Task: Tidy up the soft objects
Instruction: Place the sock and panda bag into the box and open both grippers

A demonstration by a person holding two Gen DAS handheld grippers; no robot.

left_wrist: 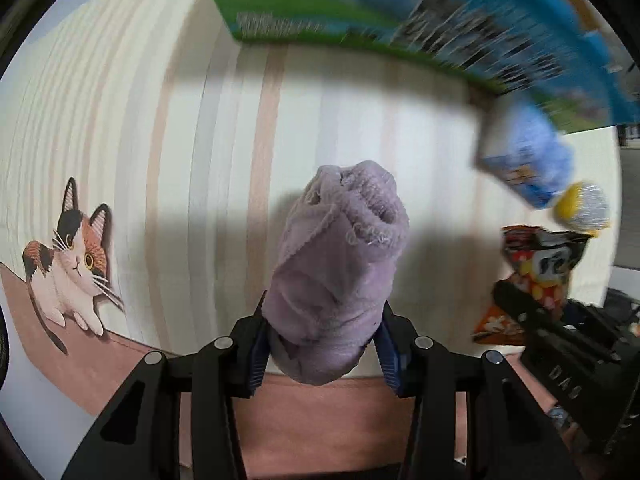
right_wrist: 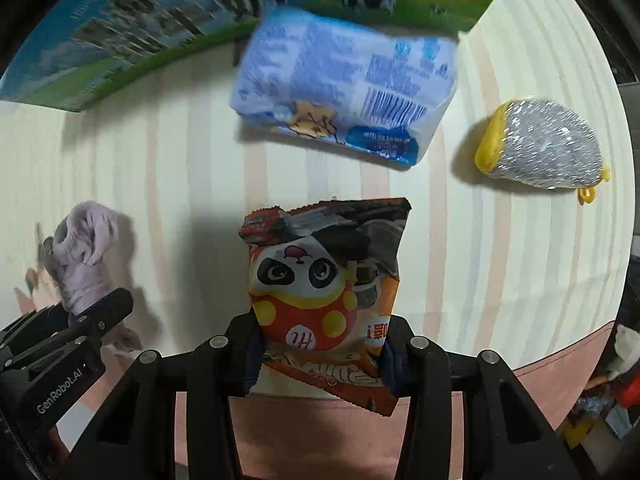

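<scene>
Left wrist: hand-held gripper (left_wrist: 322, 354) clamps (tightly) lilac towel (left_wrist: 340, 272).

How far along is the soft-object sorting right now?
Nothing looks stowed yet. In hand: the left gripper is clamped on the purple cloth, and the right gripper on the panda snack bag. Left on the striped table: the blue tissue pack and the silver-yellow scrubber, near the printed box.

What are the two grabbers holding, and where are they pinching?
The left gripper pinches the rolled lilac fuzzy cloth at its lower end. The right gripper pinches the orange panda snack bag near its bottom edge.
</scene>
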